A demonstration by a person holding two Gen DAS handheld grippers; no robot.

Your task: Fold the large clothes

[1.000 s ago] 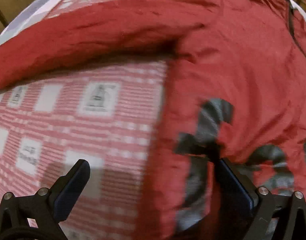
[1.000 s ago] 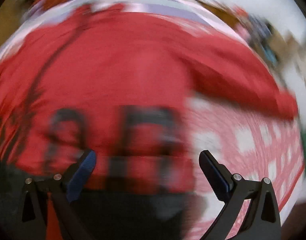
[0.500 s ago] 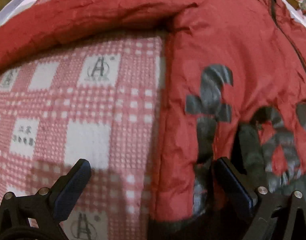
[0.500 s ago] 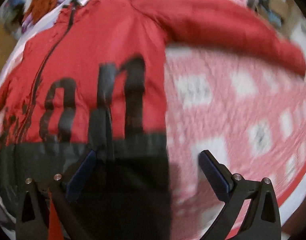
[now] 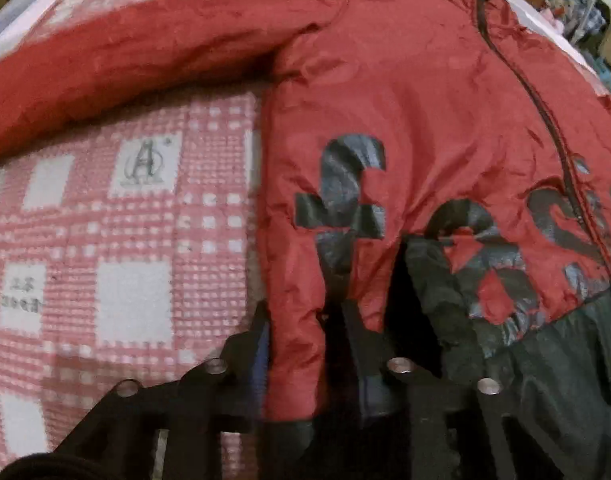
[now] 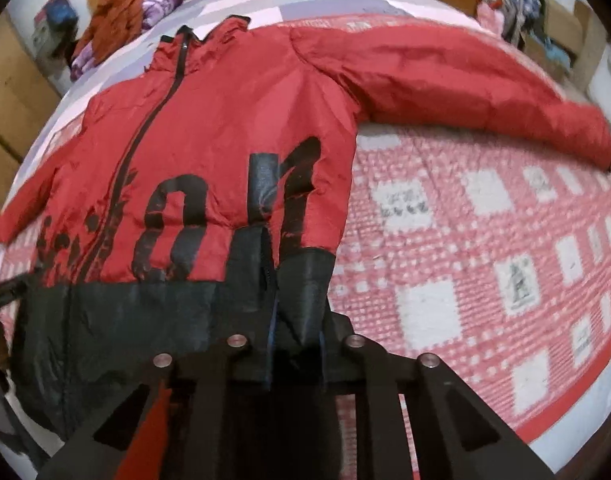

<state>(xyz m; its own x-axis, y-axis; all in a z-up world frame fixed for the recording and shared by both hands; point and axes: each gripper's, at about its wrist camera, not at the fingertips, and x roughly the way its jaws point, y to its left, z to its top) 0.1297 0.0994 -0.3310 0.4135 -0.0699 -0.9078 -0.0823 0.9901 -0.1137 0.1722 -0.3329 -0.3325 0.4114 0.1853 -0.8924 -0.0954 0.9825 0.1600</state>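
Pink-checked bedding covers the bed (image 5: 133,240); on it the red jacket (image 5: 425,100) lies flat, zip up, collar away from both hands, and in the left view the left gripper (image 5: 305,344) has just closed, fingers pinching the jacket's side edge near the hem. The right view adds the whole jacket (image 6: 225,128), its far sleeve (image 6: 465,80) stretched sideways, and the right gripper (image 6: 295,344) just clamped onto the black hem band at the opposite side.

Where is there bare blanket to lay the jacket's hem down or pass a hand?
Left view: checked blanket lies bare between the jacket side and its outstretched sleeve. Right view: a wider bare stretch runs below the other sleeve, out to the blanket's red edge. The middle is covered by the jacket. The far bed edge is crowded with clothes.
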